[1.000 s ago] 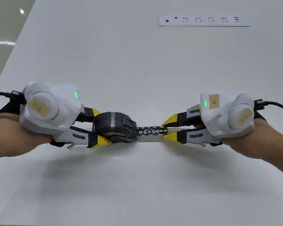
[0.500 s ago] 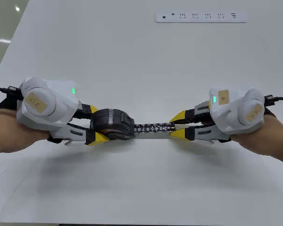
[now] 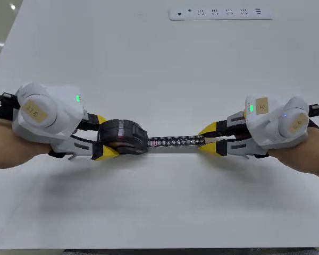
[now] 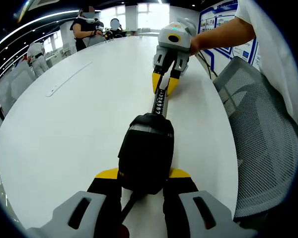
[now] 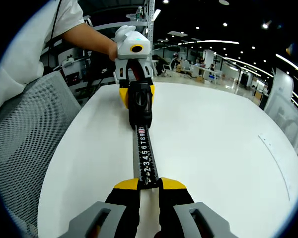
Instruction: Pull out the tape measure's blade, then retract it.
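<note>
Place: open-plan office or lab hall.
Worktop: long white table across the head view.
Power: 1 white power strip, top of the head view.
Seating: grey mesh chair, right of the left gripper view.
Ceiling: strip lights, upper right of the right gripper view.
Others: people, upper left of the left gripper view.

Left gripper clamps tape measure; right gripper pinches blade.
</note>
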Demonstrator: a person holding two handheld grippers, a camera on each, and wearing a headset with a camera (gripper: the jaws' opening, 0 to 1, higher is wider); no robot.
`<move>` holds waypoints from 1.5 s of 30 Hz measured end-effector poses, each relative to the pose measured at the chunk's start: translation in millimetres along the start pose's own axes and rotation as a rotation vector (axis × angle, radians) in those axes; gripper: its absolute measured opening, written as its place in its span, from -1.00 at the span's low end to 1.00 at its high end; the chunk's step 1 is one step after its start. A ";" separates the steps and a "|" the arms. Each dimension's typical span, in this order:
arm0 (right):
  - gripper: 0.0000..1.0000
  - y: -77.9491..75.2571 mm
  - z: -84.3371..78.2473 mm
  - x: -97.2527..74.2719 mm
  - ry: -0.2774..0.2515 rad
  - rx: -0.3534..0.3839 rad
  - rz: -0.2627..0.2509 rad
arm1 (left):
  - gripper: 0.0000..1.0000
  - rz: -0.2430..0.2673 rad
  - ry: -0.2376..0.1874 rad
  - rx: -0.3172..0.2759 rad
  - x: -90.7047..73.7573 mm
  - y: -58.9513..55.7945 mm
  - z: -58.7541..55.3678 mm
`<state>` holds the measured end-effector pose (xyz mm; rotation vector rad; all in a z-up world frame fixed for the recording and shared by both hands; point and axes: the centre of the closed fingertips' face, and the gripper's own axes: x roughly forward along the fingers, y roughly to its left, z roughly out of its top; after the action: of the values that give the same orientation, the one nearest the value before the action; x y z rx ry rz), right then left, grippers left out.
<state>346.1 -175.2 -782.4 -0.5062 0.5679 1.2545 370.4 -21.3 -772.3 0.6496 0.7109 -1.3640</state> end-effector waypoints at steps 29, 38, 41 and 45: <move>-0.79 -4.1 -34.8 -32.6 0.087 -0.018 0.003 | -0.47 -0.004 -0.001 0.002 0.8 -1.0 1.2; -0.80 -9.3 -33.6 -39.2 0.080 -0.011 0.004 | -0.47 -0.007 0.000 0.002 -0.2 -1.8 0.8; -0.80 -6.7 -40.4 -41.6 0.092 -0.010 0.011 | -0.47 -0.006 0.000 0.005 0.3 -2.1 1.4; -0.80 -6.5 -46.0 -47.7 0.097 -0.004 0.008 | -0.47 -0.007 0.000 0.005 0.6 -1.9 1.4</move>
<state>336.8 -241.0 -786.0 -0.5707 0.6500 1.2434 368.7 -23.0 -771.8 0.6518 0.7107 -1.3720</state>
